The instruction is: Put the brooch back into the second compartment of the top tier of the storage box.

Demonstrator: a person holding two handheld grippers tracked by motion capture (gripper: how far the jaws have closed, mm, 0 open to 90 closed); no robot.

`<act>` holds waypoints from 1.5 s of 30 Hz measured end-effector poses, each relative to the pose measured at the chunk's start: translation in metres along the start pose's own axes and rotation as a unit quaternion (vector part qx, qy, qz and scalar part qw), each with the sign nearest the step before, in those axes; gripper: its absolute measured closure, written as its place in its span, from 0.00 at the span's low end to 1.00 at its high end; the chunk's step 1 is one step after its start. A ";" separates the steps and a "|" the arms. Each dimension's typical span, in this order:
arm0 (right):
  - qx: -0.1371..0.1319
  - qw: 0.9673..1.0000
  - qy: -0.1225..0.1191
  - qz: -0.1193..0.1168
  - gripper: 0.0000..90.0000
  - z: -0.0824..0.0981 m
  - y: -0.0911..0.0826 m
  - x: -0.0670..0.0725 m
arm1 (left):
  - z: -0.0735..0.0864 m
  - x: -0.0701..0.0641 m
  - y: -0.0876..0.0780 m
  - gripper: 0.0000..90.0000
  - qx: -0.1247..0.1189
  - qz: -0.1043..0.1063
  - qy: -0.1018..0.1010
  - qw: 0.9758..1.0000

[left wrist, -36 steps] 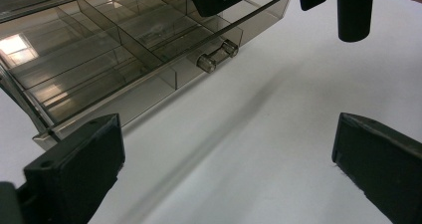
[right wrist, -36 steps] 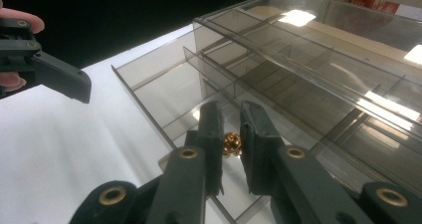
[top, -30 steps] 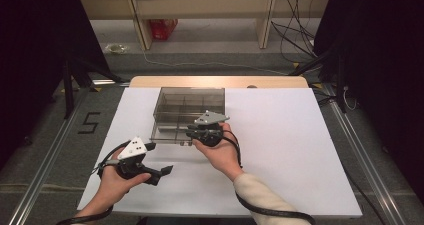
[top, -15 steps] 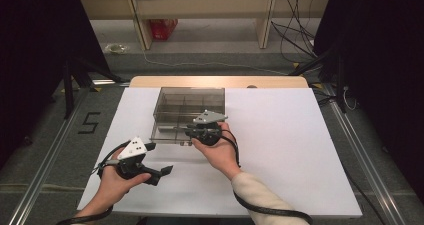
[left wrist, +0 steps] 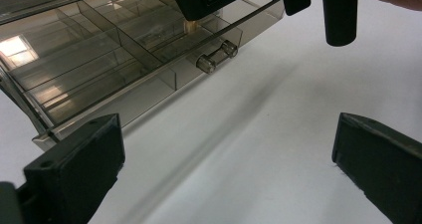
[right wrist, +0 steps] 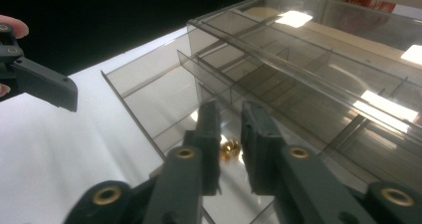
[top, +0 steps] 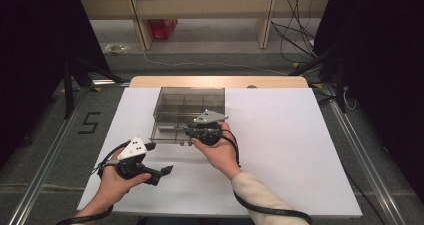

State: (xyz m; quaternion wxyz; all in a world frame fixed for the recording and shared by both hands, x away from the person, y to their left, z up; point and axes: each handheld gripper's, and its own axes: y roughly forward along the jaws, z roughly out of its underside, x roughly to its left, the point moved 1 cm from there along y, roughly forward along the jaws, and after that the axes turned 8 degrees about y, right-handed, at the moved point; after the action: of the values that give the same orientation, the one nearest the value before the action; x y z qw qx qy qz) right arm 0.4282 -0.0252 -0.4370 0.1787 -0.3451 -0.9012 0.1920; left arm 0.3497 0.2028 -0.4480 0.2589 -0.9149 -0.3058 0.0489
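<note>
On a white table (top: pixel 280 150), clear compartment box (top: pixel 189 111) with drawer pulled out toward the person, right gripper (right wrist: pixel 230 134) slightly parted just above a small brass piece (right wrist: pixel 228 148) apparently just dropped there, left gripper (top: pixel 162 172) waiting wide open nearby.

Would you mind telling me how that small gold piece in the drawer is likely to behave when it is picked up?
The gold piece looks metallic and shiny, so it is probably stiff and may slip between the right tongs. It is rounded, so a nudge could roll it across the smooth drawer floor. It looks tiny, so likely light.
</note>
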 end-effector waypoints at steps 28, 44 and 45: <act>-0.022 1.000 -0.016 -0.013 0.31 0.009 -0.061 -0.020 | -0.001 -0.002 0.000 0.00 -0.003 -0.001 0.000 1.000; -0.028 1.000 -0.004 0.012 0.30 0.042 -0.123 -0.044 | -0.001 -0.002 0.002 0.00 0.000 0.002 0.002 1.000; -0.028 1.000 -0.002 0.013 0.30 0.044 -0.126 -0.045 | -0.001 -0.002 0.002 0.00 0.001 0.002 0.002 1.000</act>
State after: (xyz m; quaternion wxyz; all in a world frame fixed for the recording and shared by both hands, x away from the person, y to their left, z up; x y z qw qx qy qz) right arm 0.3695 -0.1526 -0.4241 0.1641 -0.3617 -0.9019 0.1694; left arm 0.3496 0.2000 -0.4479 0.2598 -0.9156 -0.3031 0.0483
